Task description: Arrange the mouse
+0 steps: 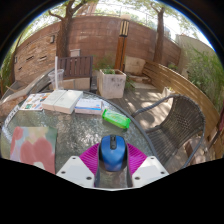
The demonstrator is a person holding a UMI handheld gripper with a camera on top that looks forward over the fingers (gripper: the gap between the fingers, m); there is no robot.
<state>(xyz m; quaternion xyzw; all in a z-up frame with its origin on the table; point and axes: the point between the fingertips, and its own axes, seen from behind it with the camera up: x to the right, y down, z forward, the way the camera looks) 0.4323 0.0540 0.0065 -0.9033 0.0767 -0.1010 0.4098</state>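
A blue computer mouse sits between my two fingers, its nose pointing away from me. Both magenta pads touch its sides, so my gripper is shut on the mouse. The mouse's rear end is hidden low between the fingers. Below it lies the glass table top; whether the mouse rests on it or hangs above it I cannot tell.
A green tube-like object lies just ahead of the fingers. Further left are stacked books, a smaller book and a colourful sheet. A white planter box stands beyond. A metal mesh chair is on the right.
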